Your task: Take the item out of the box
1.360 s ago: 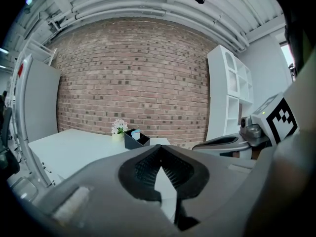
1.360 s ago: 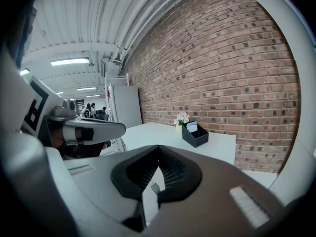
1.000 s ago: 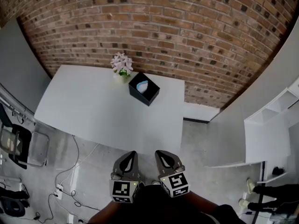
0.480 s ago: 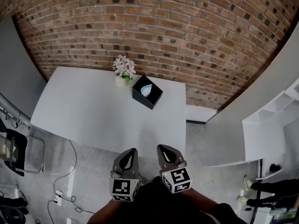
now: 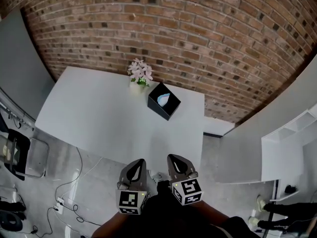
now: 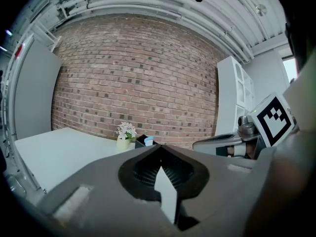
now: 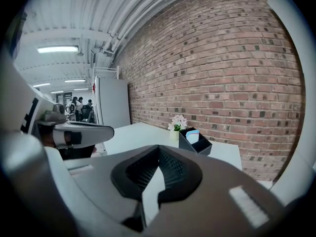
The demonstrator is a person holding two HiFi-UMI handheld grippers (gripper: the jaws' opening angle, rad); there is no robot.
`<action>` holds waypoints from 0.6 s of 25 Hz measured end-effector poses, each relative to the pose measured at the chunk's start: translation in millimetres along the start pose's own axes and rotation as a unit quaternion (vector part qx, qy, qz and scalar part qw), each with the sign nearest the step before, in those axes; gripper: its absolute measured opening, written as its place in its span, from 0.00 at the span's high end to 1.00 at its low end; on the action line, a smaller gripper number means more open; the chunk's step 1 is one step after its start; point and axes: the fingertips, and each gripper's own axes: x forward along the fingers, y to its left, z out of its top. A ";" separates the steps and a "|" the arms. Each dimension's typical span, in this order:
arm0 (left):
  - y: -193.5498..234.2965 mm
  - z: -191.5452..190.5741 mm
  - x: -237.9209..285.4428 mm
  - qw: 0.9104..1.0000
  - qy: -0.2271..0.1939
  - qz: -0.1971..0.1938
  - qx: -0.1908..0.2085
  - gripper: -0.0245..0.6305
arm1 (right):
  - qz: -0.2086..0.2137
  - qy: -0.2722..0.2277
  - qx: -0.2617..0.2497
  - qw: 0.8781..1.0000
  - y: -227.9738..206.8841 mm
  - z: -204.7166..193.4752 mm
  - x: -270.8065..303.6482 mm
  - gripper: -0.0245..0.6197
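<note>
The left gripper [image 5: 139,163] and right gripper [image 5: 174,158] are held closed and empty, well short of the box [image 5: 166,111] on the far table [image 5: 99,108].

Grey left gripper [image 5: 140,162], right gripper [image 5: 173,158] — marker cubes [image 5: 131,202].

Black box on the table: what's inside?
A light blue and white item sits in the open black box. Its lower part is covered by the box walls, so anything beneath it can't be seen.
</note>
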 end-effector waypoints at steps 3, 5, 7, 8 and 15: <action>6.6 6.0 12.8 1.000 0.002 0.009 -0.002 0.96 | 0.008 0.001 -0.001 1.000 -7.6 3.6 12.3 0.96; 9.5 12.0 25.3 1.000 0.001 0.012 -0.001 0.96 | 0.013 -0.002 -0.003 1.000 -15.5 9.7 21.0 0.96; 12.0 17.6 40.3 1.000 0.002 0.015 0.001 0.96 | 0.017 -0.004 -0.001 1.000 -25.2 14.7 30.8 0.96; 12.9 20.6 47.6 1.000 0.002 0.017 0.002 0.96 | 0.018 -0.004 0.000 1.000 -30.3 16.3 35.4 0.96; 19.7 29.2 95.6 1.000 0.011 0.025 0.006 0.96 | 0.023 0.001 0.007 1.000 -69.3 24.0 71.6 0.96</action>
